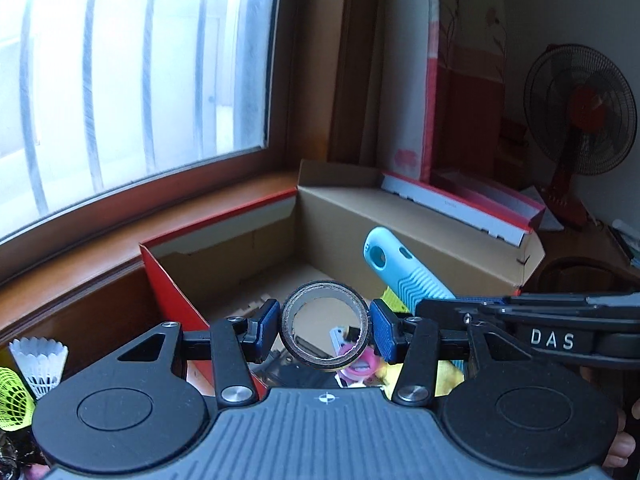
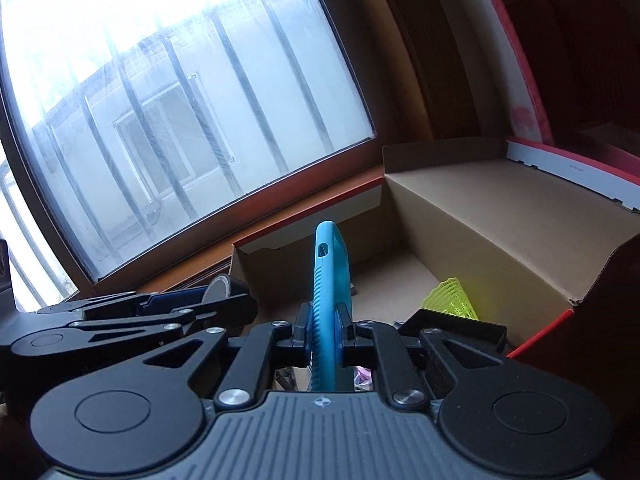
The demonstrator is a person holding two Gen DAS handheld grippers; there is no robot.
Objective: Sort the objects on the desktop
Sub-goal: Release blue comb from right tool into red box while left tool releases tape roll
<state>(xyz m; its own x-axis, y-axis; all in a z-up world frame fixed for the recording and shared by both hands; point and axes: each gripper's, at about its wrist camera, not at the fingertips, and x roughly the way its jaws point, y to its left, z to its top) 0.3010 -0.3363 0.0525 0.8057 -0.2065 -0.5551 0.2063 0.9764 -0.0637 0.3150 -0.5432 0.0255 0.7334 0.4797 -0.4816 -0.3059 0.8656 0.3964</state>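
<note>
Carry step. Left hand-held gripper (image 1: pixel 325 330) clamps tape roll (image 1: pixel 325 326); right hand-held gripper (image 2: pixel 323 334) pinches blue silicone case (image 2: pixel 330 280). Both hover before cardboard box (image 1: pixel 420 216), 12 o'clock. Next: move over box, release.

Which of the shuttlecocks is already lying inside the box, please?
The yellow-green shuttlecock on the box floor. The white shuttlecock and another yellow one stand outside it.
</note>
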